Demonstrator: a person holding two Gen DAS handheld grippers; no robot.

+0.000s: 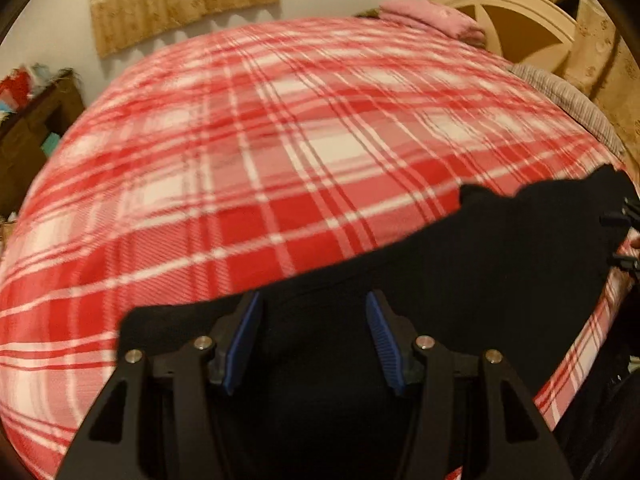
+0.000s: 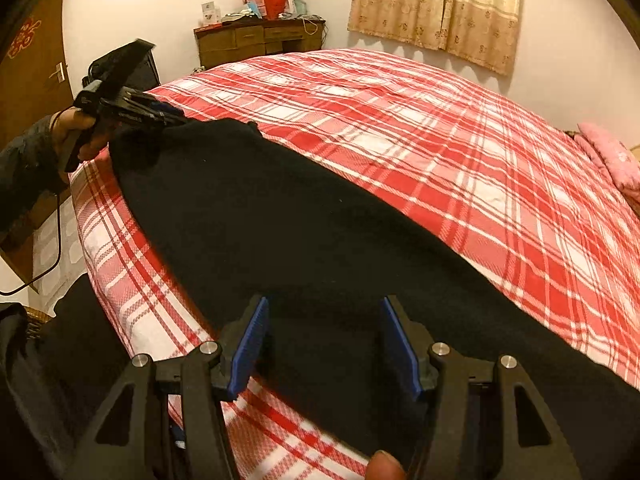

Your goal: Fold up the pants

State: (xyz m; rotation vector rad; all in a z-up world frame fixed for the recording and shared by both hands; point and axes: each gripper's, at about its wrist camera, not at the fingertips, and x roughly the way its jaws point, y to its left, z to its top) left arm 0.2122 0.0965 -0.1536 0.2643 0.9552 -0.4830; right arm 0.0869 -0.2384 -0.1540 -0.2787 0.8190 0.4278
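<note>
**Left wrist and right wrist views: black pants flat on the plaid bed, both sets of jaws apart**

Left wrist view first: the left gripper [image 1: 314,340] hangs over the black soft-knit pants [image 1: 480,248], its ribbed blue pads [image 1: 242,344] standing clearly apart with only dark cloth showing beneath the gap. Nothing looks pinched there. The pants lie as a long dark band across the near edge of the bed, on a fuzzy red-and-white plaid blanket [image 1: 280,152], with a lumpy, uneven end over on the right.

Right wrist view is the same story: the right gripper [image 2: 324,344] has its jaws spread wide above the pants, the blue pads not pressing on the fabric. The cloth looks matte and thick, with a smooth curved edge running along the plaid. At the far end of the band you can see the left gripper from the side, held by a hand [image 2: 76,136] in a dark sleeve, its tip right at the bunched end of the pants.

Behind the bed there's a brown wooden dresser [image 2: 260,40] and beige patterned curtains [image 2: 436,8], plus a pink pillow [image 2: 612,156] at the right.
</note>
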